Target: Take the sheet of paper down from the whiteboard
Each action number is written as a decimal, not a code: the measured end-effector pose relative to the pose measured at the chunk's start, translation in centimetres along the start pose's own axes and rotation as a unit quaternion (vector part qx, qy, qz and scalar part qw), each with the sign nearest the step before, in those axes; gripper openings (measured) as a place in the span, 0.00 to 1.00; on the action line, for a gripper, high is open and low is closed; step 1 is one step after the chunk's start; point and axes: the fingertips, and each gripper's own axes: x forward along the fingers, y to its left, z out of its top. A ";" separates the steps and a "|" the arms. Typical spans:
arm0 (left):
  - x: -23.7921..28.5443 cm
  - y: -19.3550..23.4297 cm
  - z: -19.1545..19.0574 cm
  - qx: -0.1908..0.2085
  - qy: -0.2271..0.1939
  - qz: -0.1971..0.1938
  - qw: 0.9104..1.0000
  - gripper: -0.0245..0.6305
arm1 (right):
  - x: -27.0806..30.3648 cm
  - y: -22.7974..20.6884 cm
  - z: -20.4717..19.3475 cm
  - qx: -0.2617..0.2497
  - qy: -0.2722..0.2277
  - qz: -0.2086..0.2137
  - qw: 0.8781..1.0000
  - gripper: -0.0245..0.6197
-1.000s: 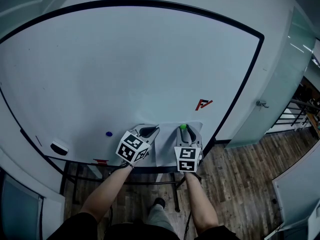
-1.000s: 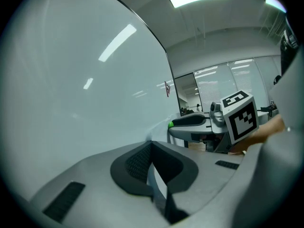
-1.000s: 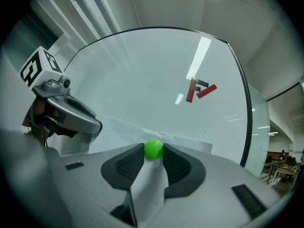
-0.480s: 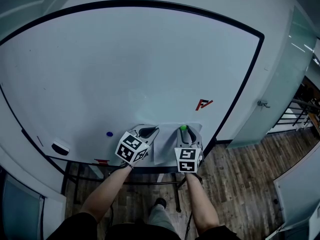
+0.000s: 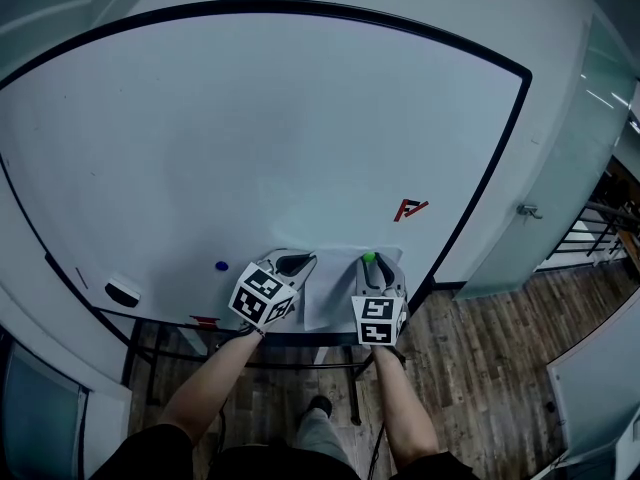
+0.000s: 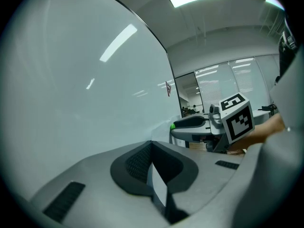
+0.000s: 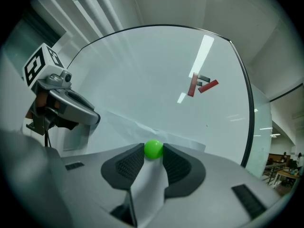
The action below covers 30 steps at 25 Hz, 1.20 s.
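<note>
**A:** What does the left gripper (image 6: 151, 150) have?

**B:** It is clenched on the sheet of paper (image 5: 335, 293). Its dark pads (image 6: 137, 163), finely ribbed and set in smooth grey shells, meet at the tips with the thin white edge pinched between them.

**A:** And the right gripper (image 7: 153, 156)?

**B:** It is closed round a green magnet (image 7: 153, 148), a glossy little ball. A textured pad (image 7: 127, 164) presses on each side of it, and a fold of the paper lies in the channel under the ball.

**A:** Where is the paper?

**B:** Low on the whiteboard (image 5: 250, 128), near its bottom edge and towards the right. It lies against the board between the two grippers, creased along its top, with the green ball at its upper right part.

**A:** What is the board like?

**B:** Smooth, pale and shiny, with ceiling lights reflected in it. A thin black frame (image 5: 300, 6) runs round it.

**A:** Is anything else on it?

**B:** A small round blue magnet (image 5: 221, 266) is to the left of the left gripper. A few short red and dark strips (image 5: 408, 208) are crossed together up and to the right of the paper. A rounded white eraser (image 5: 122, 291) is far left, well apart from the rest.

**A:** And below?

**B:** A floor (image 5: 480, 368) of wood-grain planks.
</note>
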 end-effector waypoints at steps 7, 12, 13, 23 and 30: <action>-0.3 0.5 -0.2 -0.005 -0.002 0.009 1.000 0.07 | 0.1 0.1 -0.1 -0.010 0.001 0.004 1.000 0.25; -0.5 0.7 -0.5 -0.009 -0.002 0.010 1.000 0.07 | 0.1 0.4 -0.2 -0.015 0.001 0.006 1.000 0.25; -0.6 0.8 -0.5 -0.008 -0.002 0.011 1.000 0.07 | 0.2 0.4 -0.2 -0.014 0.001 0.007 1.000 0.25; -1.0 1.1 -0.7 -0.011 0.000 0.013 1.000 0.07 | 0.1 0.7 -0.3 -0.019 0.002 0.012 1.000 0.25; -1.1 1.3 -0.9 -0.016 0.001 0.014 1.000 0.07 | 0.1 1.1 -0.5 -0.020 0.004 0.014 1.000 0.25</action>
